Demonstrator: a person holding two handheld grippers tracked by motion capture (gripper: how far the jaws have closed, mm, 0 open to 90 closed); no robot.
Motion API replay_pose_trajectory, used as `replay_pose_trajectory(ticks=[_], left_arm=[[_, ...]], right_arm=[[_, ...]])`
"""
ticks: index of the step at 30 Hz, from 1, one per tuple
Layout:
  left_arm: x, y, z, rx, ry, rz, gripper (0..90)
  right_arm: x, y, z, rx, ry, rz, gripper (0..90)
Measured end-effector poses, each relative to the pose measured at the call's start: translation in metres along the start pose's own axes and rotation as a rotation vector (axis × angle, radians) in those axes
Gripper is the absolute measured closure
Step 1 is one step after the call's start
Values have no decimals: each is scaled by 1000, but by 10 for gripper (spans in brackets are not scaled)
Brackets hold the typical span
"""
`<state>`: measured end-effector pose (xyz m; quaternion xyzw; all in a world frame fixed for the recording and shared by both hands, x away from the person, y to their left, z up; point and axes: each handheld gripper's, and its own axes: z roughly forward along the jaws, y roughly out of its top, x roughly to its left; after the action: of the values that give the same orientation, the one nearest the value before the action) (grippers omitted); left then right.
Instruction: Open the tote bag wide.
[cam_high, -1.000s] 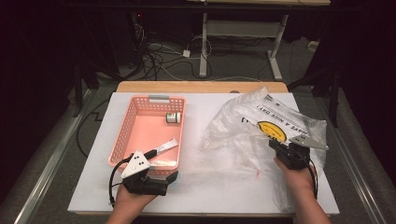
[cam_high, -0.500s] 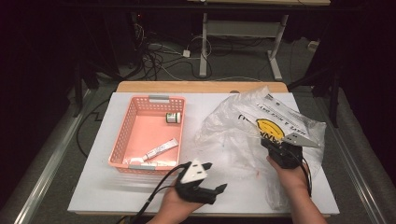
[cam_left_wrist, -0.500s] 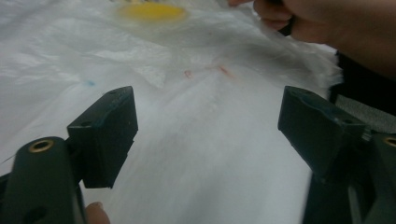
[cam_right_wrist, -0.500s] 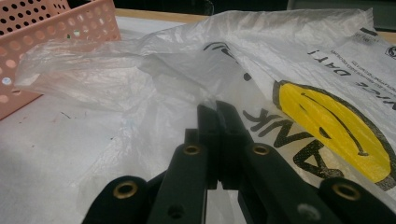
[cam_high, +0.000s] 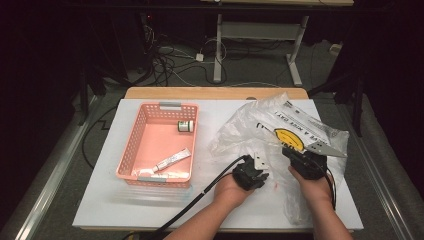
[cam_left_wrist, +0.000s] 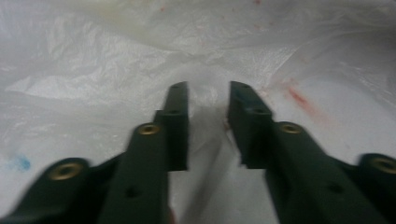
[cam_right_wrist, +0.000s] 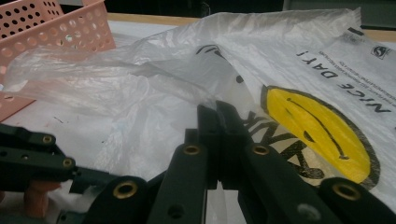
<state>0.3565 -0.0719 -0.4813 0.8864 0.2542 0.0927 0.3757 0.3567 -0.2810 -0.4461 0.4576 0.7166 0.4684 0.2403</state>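
A crumpled clear plastic bag (cam_high: 280, 122) with a yellow smiley face (cam_right_wrist: 317, 135) lies at the right of the white table. My right gripper (cam_high: 296, 150) (cam_right_wrist: 217, 108) is shut on a fold of the bag's near edge. My left gripper (cam_high: 251, 161) (cam_left_wrist: 208, 88) now sits at the bag's near left edge, pointing into the film. Its jaws have just been closing; a narrow gap is left between them, with bag film (cam_left_wrist: 140, 56) lying in and beyond the gap, and the pads are not pressing on it. In the right gripper view the left gripper (cam_right_wrist: 37, 158) is at the lower left.
A pink basket (cam_high: 129, 145) (cam_right_wrist: 70, 28) stands at the table's left, holding a white tube (cam_high: 172, 159) and a small jar (cam_high: 185, 126). A black cable (cam_high: 200, 192) trails from the left gripper across the table's front. Table legs and cables lie on the floor beyond the far edge.
My left hand has moved right, from the basket's near edge to the bag beside the right gripper. The right gripper has kept its hold and place.
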Motion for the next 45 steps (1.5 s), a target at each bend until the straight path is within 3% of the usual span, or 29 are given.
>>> replay_pose_trajectory(ticks=[2, 4, 6, 14, 21, 27, 33, 41, 45], left_arm=[[-2, 0, -2, -4, 8, 33, 878], [-2, -3, -7, -7, 17, 60, 879], [8, -9, -19, -35, 53, 33, 880], [25, -20, -39, -54, 140, -17, 879], [27, -29, -41, -51, 127, -22, 878], [31, -30, -40, -53, 113, -33, 878], [35, -32, -35, -43, 93, -57, 878], [40, -33, -34, -41, 67, -91, 877], [40, -34, -36, -56, 63, -90, 873]], right_arm=[[-3, 1, -2, -7, -4, 8, 900], [-4, 1, -3, -9, -7, 7, 900], [-8, 2, -7, -18, -18, 14, 900], [-19, 6, -27, -60, -40, 35, 900], [-5, 20, -42, -122, 1, 4, 900], [20, 38, -43, -178, 59, -32, 900], [29, 55, -43, -227, 66, -47, 900], [32, 72, -46, -301, 69, -28, 900], [35, 68, -41, -287, 67, -57, 900]])
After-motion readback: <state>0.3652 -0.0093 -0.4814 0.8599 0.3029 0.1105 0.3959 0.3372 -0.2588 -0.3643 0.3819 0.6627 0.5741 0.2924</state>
